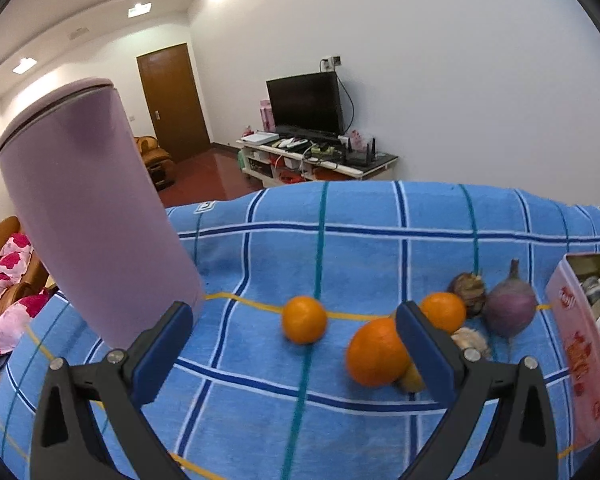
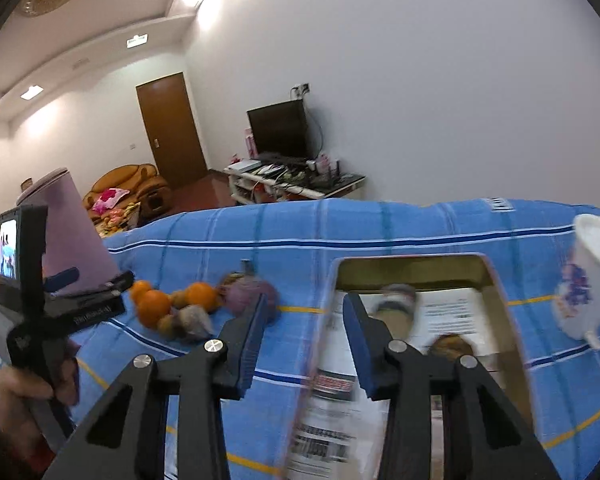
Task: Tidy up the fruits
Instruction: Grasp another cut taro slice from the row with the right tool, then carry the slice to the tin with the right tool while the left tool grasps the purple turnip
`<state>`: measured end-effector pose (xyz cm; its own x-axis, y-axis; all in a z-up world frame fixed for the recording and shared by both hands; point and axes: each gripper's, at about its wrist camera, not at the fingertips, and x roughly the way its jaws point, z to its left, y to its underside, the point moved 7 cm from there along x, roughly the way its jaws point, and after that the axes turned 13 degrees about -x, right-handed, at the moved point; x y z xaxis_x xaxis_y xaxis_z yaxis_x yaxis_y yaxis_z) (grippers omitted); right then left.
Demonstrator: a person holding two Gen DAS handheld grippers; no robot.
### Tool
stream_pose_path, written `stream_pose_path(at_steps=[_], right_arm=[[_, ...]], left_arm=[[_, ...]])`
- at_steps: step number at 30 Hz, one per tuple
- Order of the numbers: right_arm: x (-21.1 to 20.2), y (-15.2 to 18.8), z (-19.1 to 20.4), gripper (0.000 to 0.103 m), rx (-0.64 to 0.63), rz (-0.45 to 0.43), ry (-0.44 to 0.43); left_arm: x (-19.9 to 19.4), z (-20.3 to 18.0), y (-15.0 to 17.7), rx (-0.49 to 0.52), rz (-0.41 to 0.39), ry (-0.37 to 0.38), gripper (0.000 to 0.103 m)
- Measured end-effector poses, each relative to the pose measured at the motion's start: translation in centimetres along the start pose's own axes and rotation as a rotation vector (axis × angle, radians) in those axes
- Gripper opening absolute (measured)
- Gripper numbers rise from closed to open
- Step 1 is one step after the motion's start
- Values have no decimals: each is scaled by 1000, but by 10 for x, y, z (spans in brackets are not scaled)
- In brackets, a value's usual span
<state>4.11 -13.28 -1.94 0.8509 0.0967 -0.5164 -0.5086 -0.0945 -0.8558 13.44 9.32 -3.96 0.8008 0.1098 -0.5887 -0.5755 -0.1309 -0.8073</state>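
Picking the next fruit for the tin

My left gripper (image 1: 296,354) is spread wide and holds nothing; a small orange (image 1: 304,319) sits in the middle of the frame, a bigger orange (image 1: 374,354) just right of it, on the blue checked cloth (image 1: 260,380). My right gripper (image 2: 306,334) is partly spread and looks empty, over the open tin (image 2: 496,280) at lower right, where I think some fruit lies, though it is blurry. Next I should lower the left one around the small orange and squeeze.

Oranges (image 1: 376,352) on cloth (image 1: 260,400), between canister (image 1: 96,216) and tin (image 1: 576,344)
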Motion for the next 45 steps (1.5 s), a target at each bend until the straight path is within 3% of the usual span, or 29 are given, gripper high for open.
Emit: stream_pose_path(at_steps=[3,7,12,17,22,28,45], right_arm=[[18,-4,36,42,-9,33,-99],[45,-1,71,42,-38,103,-161],[73,6,99,42,-82,172,-200],[94,9,114,43,-107,230,-228],[109,12,116,43,-148,272,-166],[124,9,109,43,-86,270,-190],[154,2,116,50,-106,309,-173]], left_arm=[[7,15,-3,-7,16,-46,103],[15,42,-6,-13,14,-142,103],[22,61,-6,-43,47,-151,103],[27,55,-2,-37,71,-132,103],[25,49,-1,-27,77,-106,103],[28,49,2,-58,110,-64,103],[26,46,1,-53,111,-46,103]])
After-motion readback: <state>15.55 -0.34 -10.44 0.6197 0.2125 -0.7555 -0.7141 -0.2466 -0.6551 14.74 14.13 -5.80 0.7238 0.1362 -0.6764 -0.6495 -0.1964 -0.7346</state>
